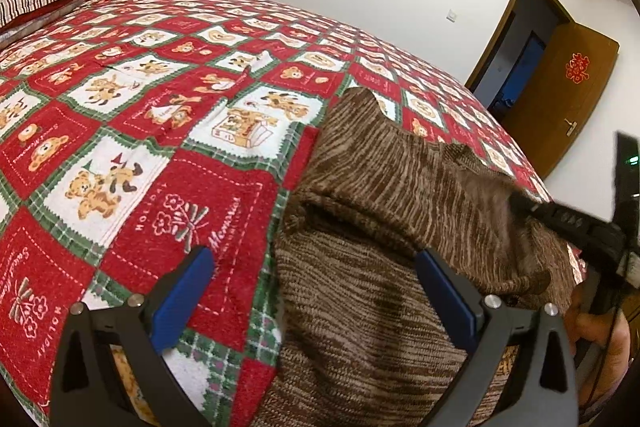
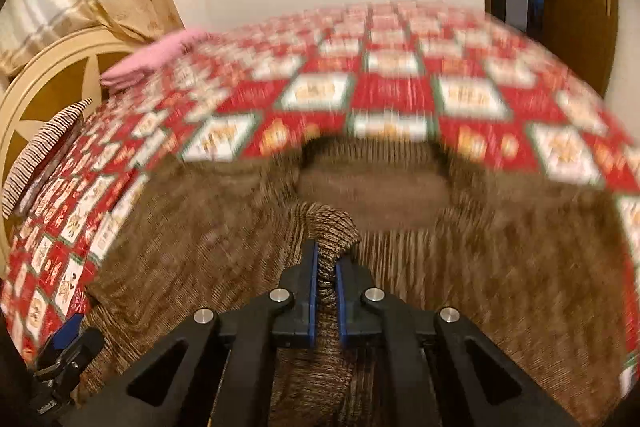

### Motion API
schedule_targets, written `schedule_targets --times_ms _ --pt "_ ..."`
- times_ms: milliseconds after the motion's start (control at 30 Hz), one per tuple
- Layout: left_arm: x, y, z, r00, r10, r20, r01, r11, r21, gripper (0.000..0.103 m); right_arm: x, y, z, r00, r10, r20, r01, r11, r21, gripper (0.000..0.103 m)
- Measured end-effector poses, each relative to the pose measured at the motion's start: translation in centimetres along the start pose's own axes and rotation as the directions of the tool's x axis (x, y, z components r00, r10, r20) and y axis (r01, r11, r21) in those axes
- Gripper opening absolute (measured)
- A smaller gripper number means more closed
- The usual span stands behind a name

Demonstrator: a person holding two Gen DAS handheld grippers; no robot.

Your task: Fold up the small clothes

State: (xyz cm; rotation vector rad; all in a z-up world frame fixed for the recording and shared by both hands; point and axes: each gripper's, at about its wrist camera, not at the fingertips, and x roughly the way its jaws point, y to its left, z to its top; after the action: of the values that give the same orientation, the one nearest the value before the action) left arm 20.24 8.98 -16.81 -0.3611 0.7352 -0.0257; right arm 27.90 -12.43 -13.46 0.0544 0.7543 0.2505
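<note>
Right now the right gripper [image 2: 327,269] is clenched on a bunch of the brown knit sweater [image 1: 400,287] lying at 5 o'clock on the teddy-bear bedspread [image 1: 140,147], left gripper [image 1: 316,279] released w/ nothing between its pads, so carry the pinch across smoothly, keeping edges aligned.

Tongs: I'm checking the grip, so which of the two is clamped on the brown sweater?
The right tongs, shut on a bunched fold of the brown sweater. The left tongs stand wide open, gripping nothing.

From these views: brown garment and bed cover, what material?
Brown garment: looks like a chunky ribbed knit, brown-beige marl, matte; yarn rows show. Bed cover: seems a printed terry or flannel-type fabric with a soft napped surface; fibre cannot be told.
</note>
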Motion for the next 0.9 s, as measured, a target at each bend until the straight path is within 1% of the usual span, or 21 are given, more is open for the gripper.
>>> schedule_targets --times_ms 67,133,167,200,233,267,300,333,367,433,467,500,567,633,667,700,733,767,833,867,900 --pt "0.0 0.0 0.0 1.0 0.0 0.0 0.0 1.0 0.001 0.103 -1.2 0.3 0.3 0.996 -0.06 0.067 0.064 0.997 -0.046 0.007" --pt "0.0 0.0 0.0 1.0 0.0 0.001 0.0 1.0 0.001 0.103 -1.0 0.1 0.3 0.992 -0.1 0.076 0.105 0.991 -0.077 0.007" --pt "0.0 0.0 0.0 1.0 0.0 0.0 0.0 1.0 0.001 0.103 -0.5 0.0 0.2 0.992 -0.113 0.06 0.118 0.989 -0.092 0.007" --pt "0.0 0.0 0.0 1.0 0.0 0.0 0.0 1.0 0.001 0.103 0.4 -0.3 0.0 0.992 -0.12 0.03 0.122 0.988 -0.096 0.01" --pt "0.0 0.0 0.0 1.0 0.0 0.0 0.0 1.0 0.001 0.103 1.3 -0.8 -0.2 0.992 -0.126 -0.017 0.123 0.988 -0.096 0.014" --pt "0.0 0.0 0.0 1.0 0.001 0.0 -0.001 1.0 0.001 0.103 2.2 -1.2 -0.3 0.988 -0.136 -0.074 0.13 0.988 -0.085 0.016" --pt "0.1 0.0 0.0 1.0 0.001 0.0 -0.001 1.0 0.002 0.103 2.1 -1.9 -0.3 0.99 -0.119 -0.078 0.116 0.992 -0.041 0.019" --pt "0.0 0.0 0.0 1.0 0.0 0.0 0.0 1.0 0.001 0.103 1.3 -2.5 -0.2 0.993 -0.11 -0.051 0.11 0.994 0.01 0.02" --pt "0.0 0.0 0.0 1.0 0.0 0.001 0.0 1.0 0.001 0.103 -0.3 -3.1 -0.4 0.993 -0.117 -0.002 0.117 0.99 0.076 0.02" --pt "0.1 0.0 0.0 1.0 0.001 0.0 -0.001 1.0 0.002 0.103 -2.7 -3.2 -0.9 0.993 -0.094 0.068 0.085 0.989 0.122 0.02" --pt "0.1 0.0 0.0 1.0 0.002 0.0 -0.002 1.0 0.003 0.103 -3.9 -2.8 -1.5 0.995 -0.055 0.087 0.045 0.992 0.115 0.02" --pt "0.1 0.0 0.0 1.0 0.003 -0.001 -0.003 1.0 0.004 0.103 -4.2 -2.1 -1.9 0.997 -0.024 0.08 0.017 0.996 0.091 0.02" --pt "0.1 -0.1 0.0 1.0 0.008 -0.003 -0.008 1.0 0.007 0.103 -4.3 -0.5 -3.0 0.999 0.023 0.031 -0.024 1.0 0.019 0.02" --pt "0.1 -0.2 0.0 1.0 0.008 -0.004 -0.008 1.0 0.007 0.103 -3.7 0.8 -4.6 0.998 0.047 -0.046 -0.049 0.998 -0.026 0.02" --pt "0.2 -0.2 0.0 1.0 0.009 -0.004 -0.009 1.0 0.008 0.103 -3.0 1.0 -5.8 0.992 0.063 -0.111 -0.067 0.997 -0.03 0.02" --pt "0.2 -0.2 0.0 1.0 0.01 -0.004 -0.01 1.0 0.009 0.103 -2.7 1.1 -6.5 0.99 0.059 -0.131 -0.063 0.997 -0.032 0.02" --pt "0.2 -0.2 0.0 1.0 0.015 -0.006 -0.014 1.0 0.012 0.103 -3.4 1.0 -7.0 0.994 0.059 -0.094 -0.062 0.998 -0.033 0.021" --pt "0.3 -0.3 0.1 1.0 0.019 -0.009 -0.019 1.0 0.016 0.103 -4.3 0.5 -7.8 0.993 0.062 -0.105 -0.063 0.998 -0.006 0.021" --pt "0.4 -0.3 0.1 1.0 0.027 -0.016 -0.027 0.999 0.024 0.103 -5.0 0.3 -8.2 0.992 0.061 -0.115 -0.062 0.998 -0.004 0.022" --pt "0.5 -0.4 0.1 0.999 0.03 -0.018 -0.029 0.999 0.028 0.103 -6.2 0.2 -9.0 0.987 0.046 -0.153 -0.05 0.999 -0.02 0.022" --pt "0.5 -0.4 0.0 0.999 0.031 -0.021 -0.031 0.999 0.031 0.103 -6.2 0.2 -9.0 0.987 0.046 -0.153 -0.05 0.999 -0.02 0.022"
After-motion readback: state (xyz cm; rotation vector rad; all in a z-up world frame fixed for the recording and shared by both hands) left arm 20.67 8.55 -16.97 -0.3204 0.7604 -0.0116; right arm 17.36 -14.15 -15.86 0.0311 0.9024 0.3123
